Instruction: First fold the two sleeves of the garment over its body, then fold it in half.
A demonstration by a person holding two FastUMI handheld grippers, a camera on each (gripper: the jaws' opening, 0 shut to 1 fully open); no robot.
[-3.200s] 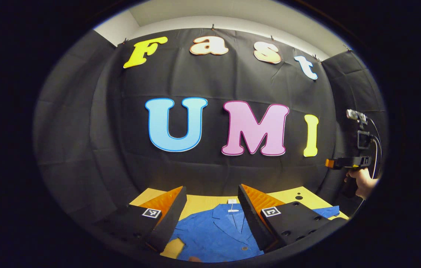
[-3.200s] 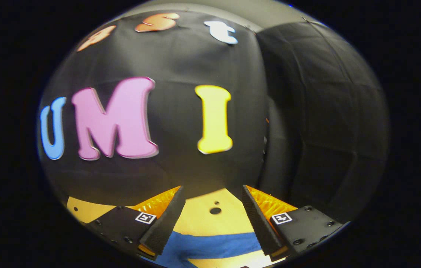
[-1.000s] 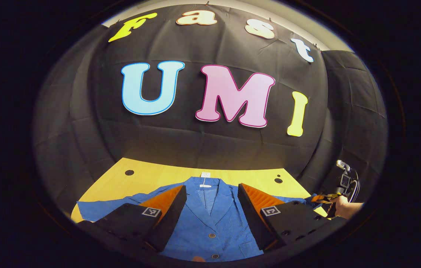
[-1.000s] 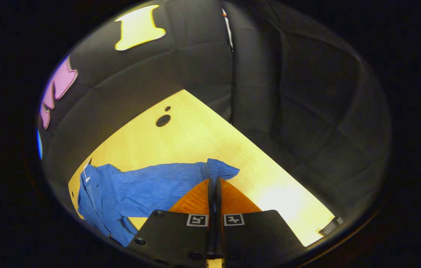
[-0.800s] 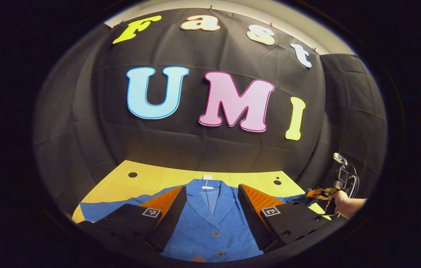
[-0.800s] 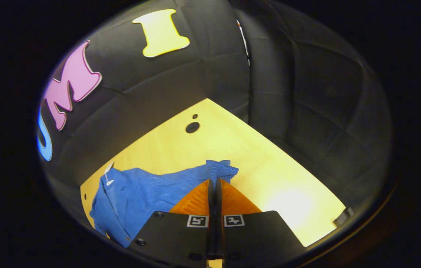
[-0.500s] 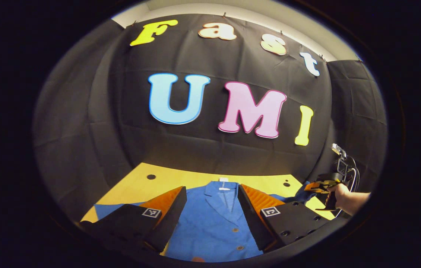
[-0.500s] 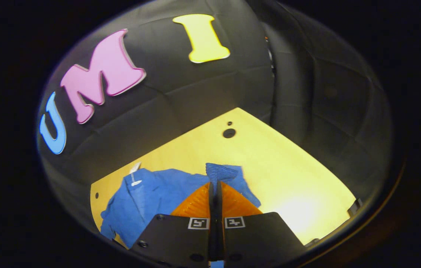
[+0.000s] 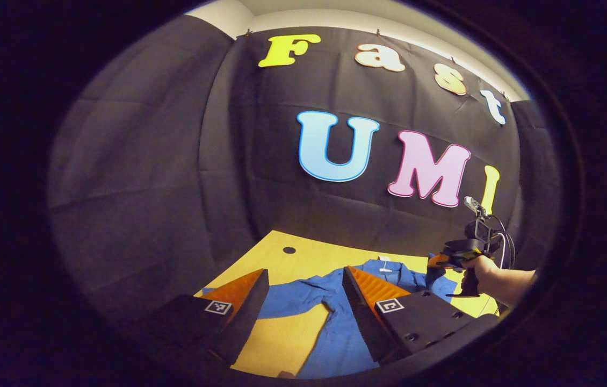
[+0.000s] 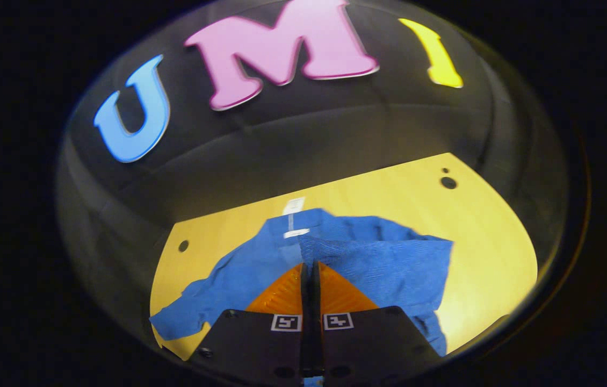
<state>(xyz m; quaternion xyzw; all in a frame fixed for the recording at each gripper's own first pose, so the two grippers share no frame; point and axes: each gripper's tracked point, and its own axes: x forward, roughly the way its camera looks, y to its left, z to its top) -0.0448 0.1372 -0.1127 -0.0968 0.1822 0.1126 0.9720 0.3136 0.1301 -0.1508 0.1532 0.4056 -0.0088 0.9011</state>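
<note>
Blue garment (image 10: pixel 368 258) on yellow wooden table (image 10: pixel 491 247), black cloth walls (image 9: pixel 137 177).

Yellow wooden table (image 10: pixel 389 199), dark holes (image 10: pixel 448 183)

The garment (image 10: pixel 239 274) lies on the table (image 10: pixel 389 188), one sleeve (image 10: pixel 384 258) over its body, collar toward the wall (image 10: pixel 282 140).

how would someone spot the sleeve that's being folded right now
Start at the yellow table and the blue jacket spread on it. The sleeve is the raised flap pinched by the right gripper, carried over the body; the other sleeve lies flat on the table.
</note>
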